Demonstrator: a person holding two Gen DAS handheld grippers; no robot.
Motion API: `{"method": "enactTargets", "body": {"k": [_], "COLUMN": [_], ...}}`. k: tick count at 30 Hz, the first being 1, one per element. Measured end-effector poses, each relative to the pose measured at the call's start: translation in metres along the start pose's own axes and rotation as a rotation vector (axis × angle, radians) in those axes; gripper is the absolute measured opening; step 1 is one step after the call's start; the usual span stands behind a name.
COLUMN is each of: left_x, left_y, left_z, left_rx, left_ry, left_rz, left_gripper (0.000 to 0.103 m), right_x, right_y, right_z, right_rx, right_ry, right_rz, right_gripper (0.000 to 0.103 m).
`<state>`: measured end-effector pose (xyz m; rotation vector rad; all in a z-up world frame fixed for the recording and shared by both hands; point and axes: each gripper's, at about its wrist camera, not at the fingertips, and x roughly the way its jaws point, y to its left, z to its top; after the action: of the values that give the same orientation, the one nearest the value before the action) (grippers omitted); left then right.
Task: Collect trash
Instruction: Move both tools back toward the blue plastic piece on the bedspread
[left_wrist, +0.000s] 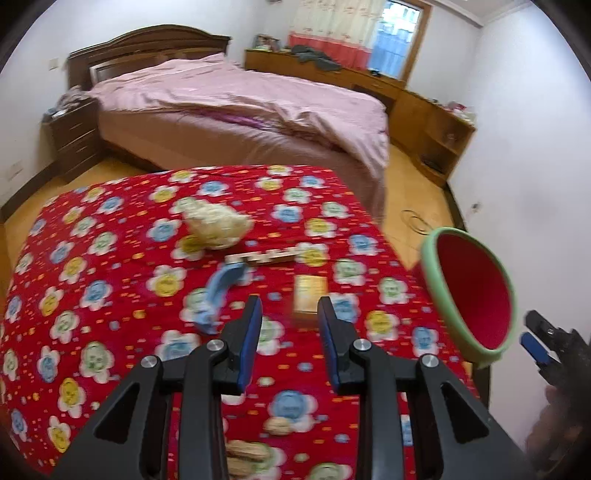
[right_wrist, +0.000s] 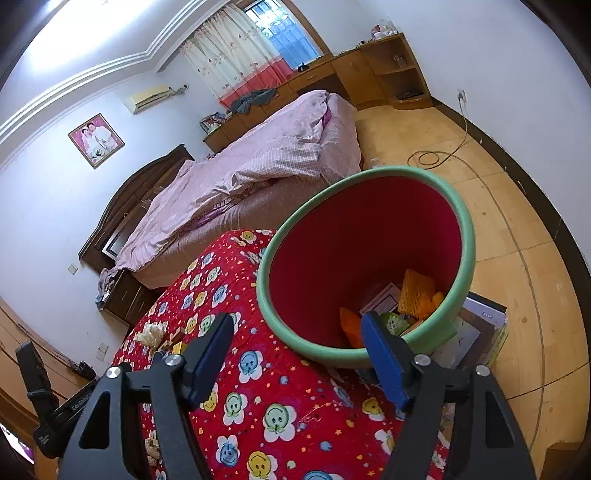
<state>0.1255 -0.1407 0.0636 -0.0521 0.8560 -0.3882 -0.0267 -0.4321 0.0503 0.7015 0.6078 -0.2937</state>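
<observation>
Peanut shells (left_wrist: 246, 456) lie closest to the left wrist camera, on the red flowered cloth (left_wrist: 110, 295) just beneath the left gripper (left_wrist: 290, 314). Its jaws stand partly apart with nothing between them. Straight ahead of the fingertips sits a small yellow box (left_wrist: 310, 295), its long axis running away from the camera, roughly in line with the jaws. A blue curved piece (left_wrist: 218, 295) lies just left of it, a crumpled pale wrapper (left_wrist: 214, 225) farther off. The right gripper (right_wrist: 299, 354) is open and empty, hovering at the rim of the green-edged red bin (right_wrist: 369, 229), which already holds orange scraps (right_wrist: 417, 291). For the box, the left hand looks nearer.
</observation>
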Motion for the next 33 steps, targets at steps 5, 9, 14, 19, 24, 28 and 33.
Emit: {"method": "enactTargets", "body": {"k": [5, 9, 14, 19, 24, 28, 33], "left_x": [0.009, 0.022, 0.046, 0.066, 0.076, 0.073, 0.068], "left_y": [0.024, 0.036, 0.043, 0.043, 0.039, 0.036, 0.04], "left_z": [0.0, 0.002, 0.002, -0.002, -0.006, -0.007, -0.008], "left_rx": [-0.027, -0.022, 0.011, 0.039, 0.08, 0.106, 0.09], "left_ry": [0.006, 0.018, 0.069, 0.116, 0.115, 0.09, 0.079], "left_rz": [0.052, 0.085, 0.107, 0.089, 0.113, 0.115, 0.099], "left_gripper": [0.038, 0.041, 0.042, 0.042, 0.037, 0.019, 0.018], "right_x": [0.006, 0.011, 0.015, 0.022, 0.027, 0.029, 0.03], "right_y": [0.007, 0.01, 0.01, 0.008, 0.008, 0.009, 0.019], "right_z": [-0.005, -0.008, -0.009, -0.011, -0.015, -0.016, -0.018], "right_rx": [-0.007, -0.017, -0.014, -0.004, -0.009, -0.011, -0.033], "right_ry": [0.022, 0.035, 0.044, 0.066, 0.073, 0.074, 0.08], "right_rz": [-0.007, -0.024, -0.039, -0.043, -0.06, -0.079, -0.076], "right_gripper": [0.075, 0.075, 0.075, 0.075, 0.076, 0.076, 0.076]}}
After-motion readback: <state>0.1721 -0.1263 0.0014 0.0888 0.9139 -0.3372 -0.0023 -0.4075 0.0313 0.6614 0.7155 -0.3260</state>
